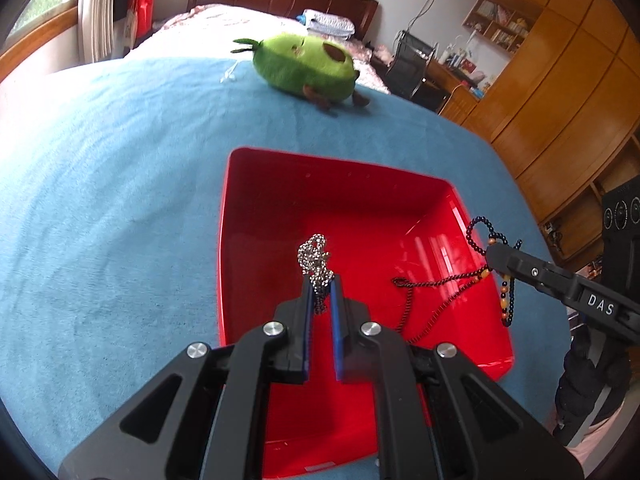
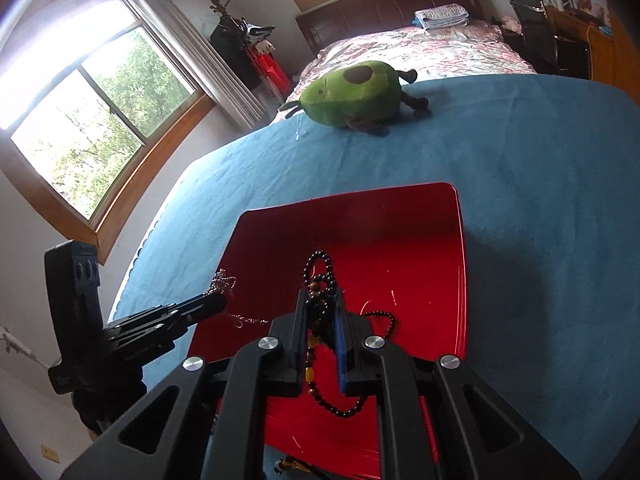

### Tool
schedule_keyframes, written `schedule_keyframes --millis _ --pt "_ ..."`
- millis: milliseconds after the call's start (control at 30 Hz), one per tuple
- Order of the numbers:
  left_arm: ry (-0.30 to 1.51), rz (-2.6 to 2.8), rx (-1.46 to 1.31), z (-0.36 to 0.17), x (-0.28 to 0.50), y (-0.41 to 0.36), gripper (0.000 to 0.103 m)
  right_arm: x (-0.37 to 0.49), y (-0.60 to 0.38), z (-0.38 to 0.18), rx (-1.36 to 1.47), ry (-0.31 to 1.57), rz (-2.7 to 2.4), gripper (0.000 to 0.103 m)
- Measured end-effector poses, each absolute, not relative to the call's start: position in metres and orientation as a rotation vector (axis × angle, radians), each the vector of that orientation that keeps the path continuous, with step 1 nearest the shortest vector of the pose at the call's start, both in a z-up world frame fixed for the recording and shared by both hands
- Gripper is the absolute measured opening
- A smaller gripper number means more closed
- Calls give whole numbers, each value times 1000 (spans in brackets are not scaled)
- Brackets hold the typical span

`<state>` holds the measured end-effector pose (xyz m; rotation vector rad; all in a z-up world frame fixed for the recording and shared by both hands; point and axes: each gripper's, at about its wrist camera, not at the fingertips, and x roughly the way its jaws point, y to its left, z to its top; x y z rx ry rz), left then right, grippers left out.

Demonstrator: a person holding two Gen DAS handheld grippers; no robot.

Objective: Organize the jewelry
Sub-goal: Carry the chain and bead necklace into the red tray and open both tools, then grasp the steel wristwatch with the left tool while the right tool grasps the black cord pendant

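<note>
A red tray (image 1: 280, 200) lies on a blue blanket; it also shows in the right wrist view (image 2: 420, 216). My left gripper (image 1: 322, 282) is shut on a bunched silver chain necklace (image 1: 314, 254) and holds it over the tray's middle. My right gripper (image 2: 320, 296) is shut on a dark beaded bracelet (image 2: 318, 268) with amber beads, held over the tray. In the left wrist view the right gripper (image 1: 494, 250) holds those beads (image 1: 476, 232) at the tray's right rim. A dark red bead string (image 1: 432, 284) trails down into the tray.
A green avocado plush toy (image 1: 304, 66) lies on the blue blanket (image 1: 100, 200) beyond the tray. A bed with a dark headboard is behind, wooden cabinets (image 1: 560, 80) stand to the right, and windows (image 2: 100, 112) are to the left.
</note>
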<state>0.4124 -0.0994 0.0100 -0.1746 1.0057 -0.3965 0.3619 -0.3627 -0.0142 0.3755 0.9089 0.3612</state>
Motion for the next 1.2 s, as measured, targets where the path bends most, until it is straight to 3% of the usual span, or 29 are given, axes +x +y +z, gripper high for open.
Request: schedule_keyframes --millis 300,467,767,800,933,1200 --pt "1076 -371 -141 -17 426 -106 7 365 -348 -44 285 961 301 12" --pt "1070 -373 -114 -18 422 -109 9 364 -344 -48 244 971 277 25" --pt "1053 -376 -125 -6 411 -105 9 351 -349 -34 264 937 284 25" --pt "1044 -375 -125 -2 409 -104 11 349 -349 -32 265 932 284 25" --pt "993 -341 -108 17 391 -98 42 333 -350 -22 266 909 285 34" --pt "938 -290 -34 35 339 -75 69 284 -358 -7 266 865 279 42"
